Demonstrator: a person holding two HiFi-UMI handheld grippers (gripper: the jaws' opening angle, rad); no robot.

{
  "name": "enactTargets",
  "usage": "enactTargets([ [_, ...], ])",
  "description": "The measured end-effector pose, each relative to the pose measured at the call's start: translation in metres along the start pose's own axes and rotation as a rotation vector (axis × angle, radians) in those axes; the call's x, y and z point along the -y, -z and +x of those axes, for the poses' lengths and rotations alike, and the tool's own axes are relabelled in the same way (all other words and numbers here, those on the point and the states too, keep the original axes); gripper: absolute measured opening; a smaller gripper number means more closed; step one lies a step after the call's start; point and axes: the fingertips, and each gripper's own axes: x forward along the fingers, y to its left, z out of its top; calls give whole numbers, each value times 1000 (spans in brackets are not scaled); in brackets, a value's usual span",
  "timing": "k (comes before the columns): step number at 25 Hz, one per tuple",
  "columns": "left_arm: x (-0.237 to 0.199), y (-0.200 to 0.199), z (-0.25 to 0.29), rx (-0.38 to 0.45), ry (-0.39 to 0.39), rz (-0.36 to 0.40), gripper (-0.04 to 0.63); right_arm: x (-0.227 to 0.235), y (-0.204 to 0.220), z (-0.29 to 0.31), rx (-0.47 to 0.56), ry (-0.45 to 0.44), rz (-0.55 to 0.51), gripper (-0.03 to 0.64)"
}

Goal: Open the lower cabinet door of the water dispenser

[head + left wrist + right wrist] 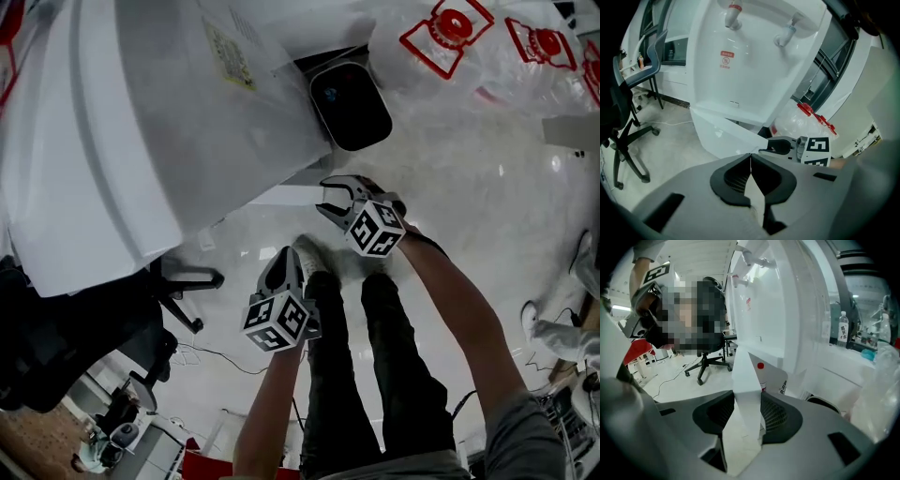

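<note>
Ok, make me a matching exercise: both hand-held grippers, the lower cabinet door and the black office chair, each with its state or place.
1 left hand-held gripper
2 right hand-held gripper
3 lower cabinet door
4 black office chair

A swung partly open
B jaws together, empty
C standing on the floor
D clamped on the door's edge

Pairs: 1-B, 2-D, 3-A, 4-C
</note>
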Motion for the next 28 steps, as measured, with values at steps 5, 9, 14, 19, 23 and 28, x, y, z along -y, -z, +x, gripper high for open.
enactTargets([
  [5,-12,19,-13,13,-32,-39,11,-11,2,-1,-7,17,8,178],
  [9,-26,33,-23,15,-43,-37,11,-24,3,1,-10,53,32,178],
  [14,-44,55,-38,10,-54,-41,11,-40,5,1,-15,101,62,176],
  [19,-67,76,-53,5,-50,-22,11,-61,4,4,-22,161,102,176],
  [23,-91,91,-66,-4,-43,-18,11,-86,4,9,-20,226,152,176],
  [28,-120,103,-83,-3,-31,22,11,-119,4,18,-22,306,233,176],
])
